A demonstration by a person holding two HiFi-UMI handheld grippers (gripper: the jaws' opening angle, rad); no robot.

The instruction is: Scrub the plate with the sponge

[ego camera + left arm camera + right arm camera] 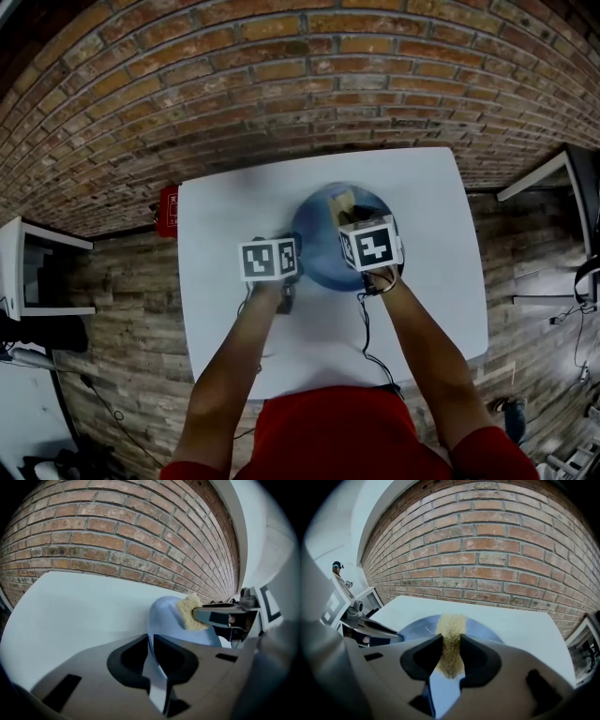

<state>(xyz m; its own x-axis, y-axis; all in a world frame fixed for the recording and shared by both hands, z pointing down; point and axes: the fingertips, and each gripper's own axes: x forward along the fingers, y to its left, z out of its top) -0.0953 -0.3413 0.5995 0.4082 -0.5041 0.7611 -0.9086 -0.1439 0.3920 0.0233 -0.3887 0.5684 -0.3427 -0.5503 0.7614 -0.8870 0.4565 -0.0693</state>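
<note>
Your left gripper [151,645] pinches the plate [319,246] rim, and your right gripper [450,645] squeezes the sponge [451,625] against it. The table [225,216] lies open to the left, with the brick wall [281,75] beyond.

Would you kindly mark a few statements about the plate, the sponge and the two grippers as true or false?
1. The left gripper is shut on the rim of the round blue plate. True.
2. The right gripper is empty. False: it is shut on the yellow sponge.
3. The plate sits on a wooden surface. False: it sits on the white rectangular table.
4. The sponge is over the plate. True.
</note>
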